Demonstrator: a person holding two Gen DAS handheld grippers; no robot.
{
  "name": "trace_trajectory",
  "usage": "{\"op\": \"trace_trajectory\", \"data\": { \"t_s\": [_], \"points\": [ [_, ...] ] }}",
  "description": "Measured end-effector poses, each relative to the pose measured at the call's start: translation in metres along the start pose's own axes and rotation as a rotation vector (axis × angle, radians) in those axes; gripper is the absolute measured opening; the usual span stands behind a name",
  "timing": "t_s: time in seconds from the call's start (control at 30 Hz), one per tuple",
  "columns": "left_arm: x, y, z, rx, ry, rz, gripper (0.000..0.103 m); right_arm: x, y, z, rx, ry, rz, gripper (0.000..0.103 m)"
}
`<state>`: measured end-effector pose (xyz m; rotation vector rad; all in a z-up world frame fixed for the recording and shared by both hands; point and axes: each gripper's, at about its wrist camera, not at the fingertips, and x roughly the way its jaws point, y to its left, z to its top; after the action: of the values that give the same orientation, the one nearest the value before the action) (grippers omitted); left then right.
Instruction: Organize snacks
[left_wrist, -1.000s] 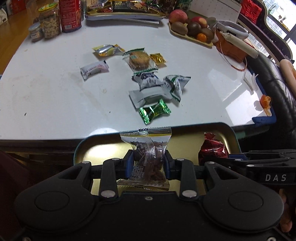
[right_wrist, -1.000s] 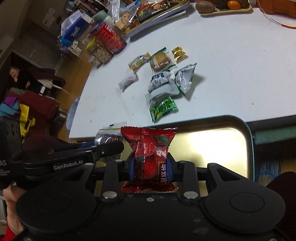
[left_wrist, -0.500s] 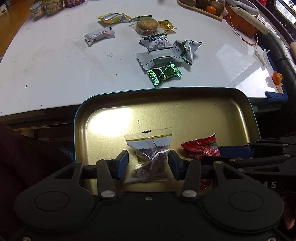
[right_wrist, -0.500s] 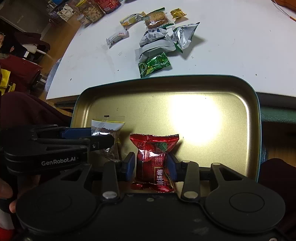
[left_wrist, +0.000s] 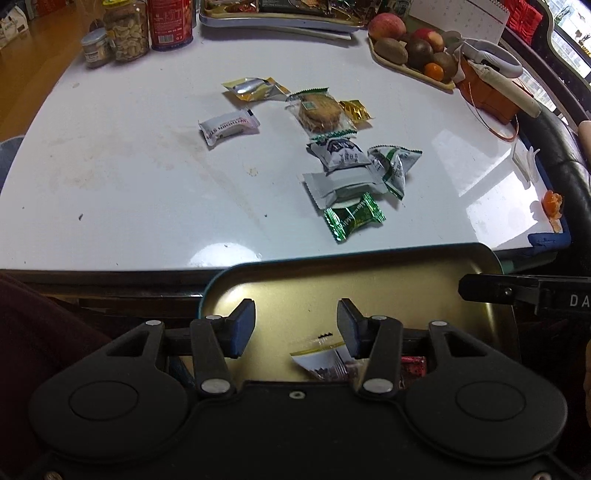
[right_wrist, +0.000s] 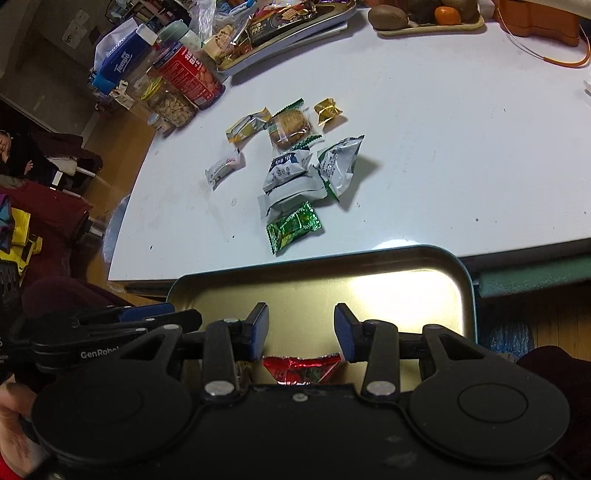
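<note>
A gold metal tray (left_wrist: 369, 273) juts over the white table's near edge. My left gripper (left_wrist: 295, 314) stands open above it. The clear packet of dark snack (left_wrist: 325, 363) lies loose in the tray under the right finger. My right gripper (right_wrist: 301, 317) is open too, over the same tray (right_wrist: 369, 291), and the red packet (right_wrist: 303, 367) lies free below its jaws. Beyond the tray, several wrapped snacks are scattered on the table. Nearest is a green candy (left_wrist: 352, 218), with a cookie pack (left_wrist: 319, 110) and a white bar (left_wrist: 229, 125) farther back.
Nut jars (left_wrist: 125, 33) and a red can (left_wrist: 170, 22) stand at the back left. A filled snack tray (left_wrist: 277, 18) and a fruit tray (left_wrist: 413, 55) line the far edge. An orange box (left_wrist: 491, 99) sits at the right. A person's dark red sleeve (left_wrist: 44, 332) is at the left.
Both grippers opened and let go of their packets, which now lie in the tray. Both views then drew back toward the tray's near side.
</note>
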<state>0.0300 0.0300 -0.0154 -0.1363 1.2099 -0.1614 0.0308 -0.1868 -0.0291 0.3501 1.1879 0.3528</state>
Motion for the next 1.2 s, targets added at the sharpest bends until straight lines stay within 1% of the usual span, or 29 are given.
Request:
{"op": "trace_trajectory", "data": {
  "t_s": [0.1, 0.27, 0.37, 0.53, 0.67, 0.77, 0.83, 1.03, 1.1, 1.2],
  "points": [
    [0.001, 0.007, 0.009, -0.002, -0.011, 0.015, 0.055, 0.003, 0.001, 0.006, 0.006, 0.006, 0.003, 0.044],
    [0.004, 0.024, 0.030, -0.037, -0.035, 0.038, 0.056, 0.004, 0.002, 0.023, 0.009, 0.004, 0.001, 0.044],
    [0.005, 0.033, 0.045, -0.052, -0.049, 0.062, 0.055, 0.003, -0.002, 0.042, 0.019, -0.011, -0.012, 0.044],
    [0.008, 0.048, 0.073, -0.059, -0.097, 0.085, 0.056, 0.001, -0.018, 0.076, 0.087, -0.048, -0.025, 0.044],
    [0.011, 0.065, 0.093, -0.100, -0.140, 0.099, 0.056, 0.000, -0.031, 0.097, 0.136, -0.094, -0.041, 0.046],
    [0.019, 0.076, 0.106, -0.145, -0.130, 0.089, 0.056, 0.003, -0.039, 0.104, 0.163, -0.105, -0.052, 0.046],
    [0.025, 0.079, 0.115, -0.160, -0.116, 0.092, 0.056, 0.010, -0.041, 0.106, 0.169, -0.095, -0.056, 0.046],
    [0.035, 0.075, 0.141, -0.073, -0.145, 0.112, 0.056, 0.026, -0.041, 0.111, 0.172, -0.063, -0.057, 0.046],
    [0.039, 0.077, 0.145, -0.076, -0.154, 0.115, 0.056, 0.032, -0.038, 0.115, 0.167, -0.055, -0.059, 0.046],
    [0.047, 0.080, 0.146, -0.100, -0.123, 0.111, 0.056, 0.039, -0.033, 0.119, 0.164, -0.046, -0.054, 0.046]
  ]
}}
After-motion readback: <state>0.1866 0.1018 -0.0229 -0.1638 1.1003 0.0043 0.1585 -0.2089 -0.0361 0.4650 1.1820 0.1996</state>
